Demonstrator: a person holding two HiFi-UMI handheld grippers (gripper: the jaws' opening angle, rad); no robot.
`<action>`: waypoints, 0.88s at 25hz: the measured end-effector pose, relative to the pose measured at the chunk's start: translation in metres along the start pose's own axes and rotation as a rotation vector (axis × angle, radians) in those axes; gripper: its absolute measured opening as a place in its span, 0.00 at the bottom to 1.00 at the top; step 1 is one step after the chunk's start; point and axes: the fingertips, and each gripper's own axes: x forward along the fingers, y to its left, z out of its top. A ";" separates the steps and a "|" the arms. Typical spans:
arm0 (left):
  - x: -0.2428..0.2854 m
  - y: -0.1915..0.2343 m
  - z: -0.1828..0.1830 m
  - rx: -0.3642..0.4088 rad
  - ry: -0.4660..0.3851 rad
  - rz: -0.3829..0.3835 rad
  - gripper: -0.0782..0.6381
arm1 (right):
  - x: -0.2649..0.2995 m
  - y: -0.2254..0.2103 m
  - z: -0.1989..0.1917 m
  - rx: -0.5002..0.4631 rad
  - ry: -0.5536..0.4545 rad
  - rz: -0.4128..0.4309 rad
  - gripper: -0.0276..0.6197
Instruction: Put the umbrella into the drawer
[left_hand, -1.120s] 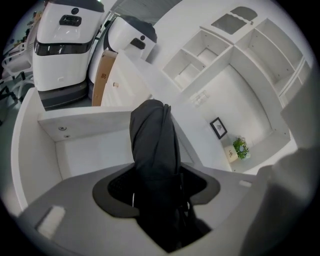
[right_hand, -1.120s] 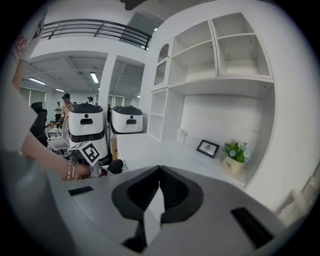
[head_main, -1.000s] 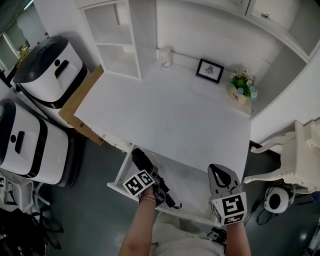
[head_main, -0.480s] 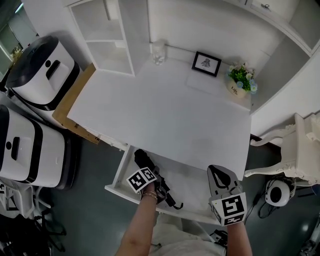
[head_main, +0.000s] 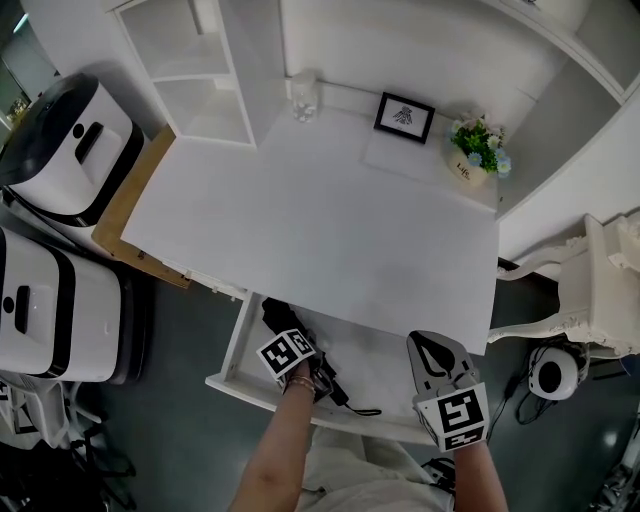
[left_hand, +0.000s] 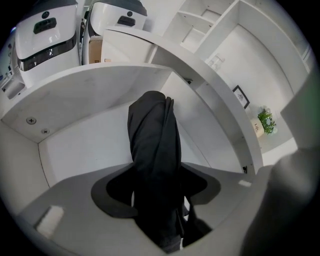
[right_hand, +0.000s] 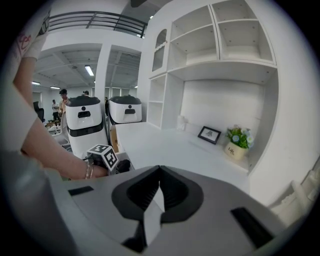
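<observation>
L gripper (left_hand: 156, 187) had its jaws abt half open and clamped on the folded black umbrella (left_hand: 150, 140), one pad each side of the bundle. Gripper pointed steeply down into the open drawer (left_hand: 75, 145). The umbrella ran straight out ahead of the jaws, its far end toward the drawer's back wall under the desk top (head_main: 320, 230). Couldn't tell if that end touched the drawer floor. In head view the L gripper (head_main: 297, 345) sat over the drawer's (head_main: 232, 355) left part, w/ the umbrella (head_main: 275, 315) poking out beyond the marker cube and its thin strap (head_main: 365, 410) trailing behind the gripper, by the drawer's front rim. R gripper (right_hand: 160, 170) was closed, tips touching, nothing in it. It hung to the right of the L gripper, well apart, over the drawer's right part (head_main: 432, 342), aimed across the desk at a picture frame (right_hand: 210, 134) and a flower pot (right_hand: 237, 145) far ahead.
</observation>
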 end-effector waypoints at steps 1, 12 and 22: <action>0.001 -0.001 0.000 -0.001 -0.002 0.005 0.46 | 0.001 -0.001 -0.001 0.001 0.002 -0.001 0.05; 0.003 -0.011 0.001 -0.038 0.047 -0.065 0.52 | 0.010 0.002 0.000 0.013 0.003 0.007 0.05; -0.012 -0.016 0.003 0.023 0.062 -0.118 0.80 | 0.009 0.011 0.010 0.023 -0.029 -0.001 0.05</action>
